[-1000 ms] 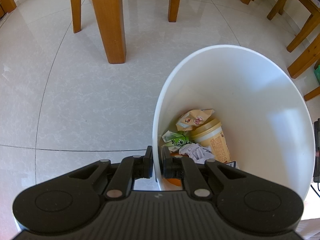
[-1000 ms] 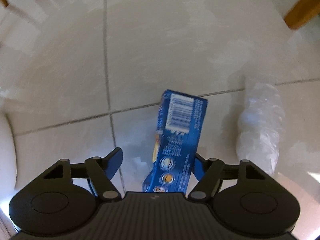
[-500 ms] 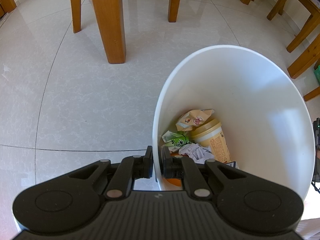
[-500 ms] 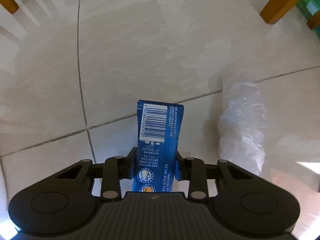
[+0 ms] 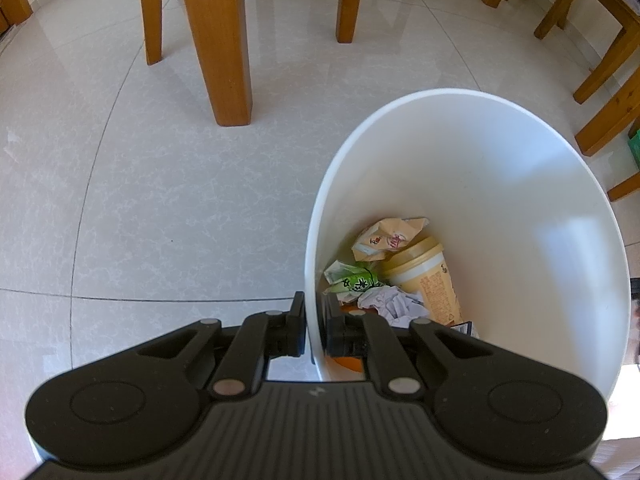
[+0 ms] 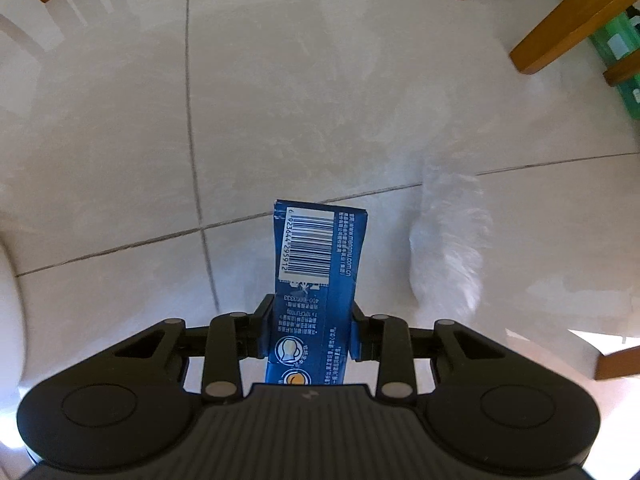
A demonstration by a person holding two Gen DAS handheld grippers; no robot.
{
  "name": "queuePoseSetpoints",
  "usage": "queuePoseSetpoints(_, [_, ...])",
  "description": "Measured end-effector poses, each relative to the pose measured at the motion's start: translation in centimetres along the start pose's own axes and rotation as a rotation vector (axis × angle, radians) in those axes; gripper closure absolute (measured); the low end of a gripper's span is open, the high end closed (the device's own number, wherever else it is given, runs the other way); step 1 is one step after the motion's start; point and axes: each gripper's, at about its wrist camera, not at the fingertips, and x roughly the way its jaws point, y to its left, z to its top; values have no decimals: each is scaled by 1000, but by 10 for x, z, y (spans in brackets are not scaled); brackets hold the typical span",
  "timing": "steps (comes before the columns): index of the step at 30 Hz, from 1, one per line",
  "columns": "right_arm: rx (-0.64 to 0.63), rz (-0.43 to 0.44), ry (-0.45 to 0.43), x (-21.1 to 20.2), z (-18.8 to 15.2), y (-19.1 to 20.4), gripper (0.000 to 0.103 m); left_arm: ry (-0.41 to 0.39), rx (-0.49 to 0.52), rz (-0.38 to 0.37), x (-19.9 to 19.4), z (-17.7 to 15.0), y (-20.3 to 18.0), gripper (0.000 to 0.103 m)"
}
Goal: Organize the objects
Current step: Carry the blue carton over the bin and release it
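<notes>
A white bin [image 5: 532,184] stands on the tiled floor and my left gripper [image 5: 315,320] is shut on its near rim, one finger outside the wall and one inside. At its bottom lie a yellow paper cup [image 5: 424,276], a tan wrapper [image 5: 384,238], a green wrapper [image 5: 352,280] and crumpled white paper [image 5: 390,304]. In the right wrist view my right gripper [image 6: 313,322] is shut on a flattened blue carton [image 6: 320,256] with a barcode, held above the floor. A crumpled clear plastic bag [image 6: 448,240] lies on the tiles to its right.
Wooden table and chair legs [image 5: 216,40] stand on the floor beyond the bin, more legs [image 5: 608,76] to its right. In the right wrist view a wooden leg [image 6: 560,28] and a green crate [image 6: 624,60] sit at the upper right; the bin's white wall [image 6: 10,300] shows at the left edge.
My right gripper closed on the blue carton and lifted it off the floor, rolling so the carton now stands straight. The left gripper and the bin have not moved.
</notes>
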Motion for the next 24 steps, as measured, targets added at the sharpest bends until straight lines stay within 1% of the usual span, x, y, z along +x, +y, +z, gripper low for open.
queuePoseSetpoints(3, [-90, 7, -3, -40, -5, 14, 64, -2, 5, 2, 0, 1, 0, 96])
queuePoseSetpoints(6, [-177, 50, -21, -87, -13, 32, 64, 1, -9, -8, 0, 0, 0, 96])
queuePoseSetpoints(7, [-207, 64, -22, -95, -4, 41, 64, 0, -8, -10, 0, 0, 1, 96])
queuePoseSetpoints(13, [-350, 111, -62, -185, -14, 82, 64, 1, -11, -11, 1, -1, -2, 96])
queuePoseSetpoints(21, [-535, 199, -94, -269, -31, 138, 64, -1, -8, -8, 1, -1, -3, 96])
queuePoseSetpoints(24, [-613, 252, -95, -300, -43, 164, 64, -2, -10, -10, 0, -2, -3, 96])
